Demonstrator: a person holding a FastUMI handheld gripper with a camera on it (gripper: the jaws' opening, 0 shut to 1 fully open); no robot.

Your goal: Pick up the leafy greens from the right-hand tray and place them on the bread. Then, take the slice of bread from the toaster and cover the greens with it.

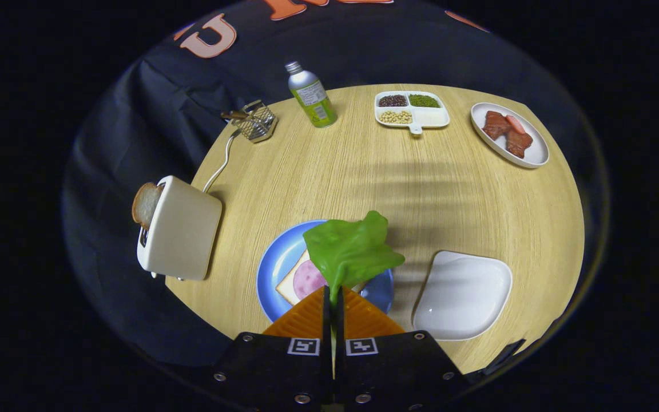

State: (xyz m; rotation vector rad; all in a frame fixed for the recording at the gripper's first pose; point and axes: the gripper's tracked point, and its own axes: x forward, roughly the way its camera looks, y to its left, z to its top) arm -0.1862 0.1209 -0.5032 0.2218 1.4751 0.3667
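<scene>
My gripper (333, 297) is shut on the leafy greens (352, 249), pinching one edge between its fingers so that the leaf hangs just ahead of them. Under the leaf lies a blue plate (275, 266) with a slice of bread (290, 284) and a round pink slice of ham (308, 278) on it. The leaf covers part of the bread. To the right of the plate stands the white right-hand tray (462, 294), bare. Left of the plate is a cream toaster (179, 229) with a slice of bread (145, 204) sticking out of its slot.
On the round wooden table (421, 189), far side: a wire rack (256, 121), a green bottle (311, 96), a white divided dish of beans (411, 109), an oval plate of meat (509, 134). The toaster's cord (222, 163) runs back along the left edge.
</scene>
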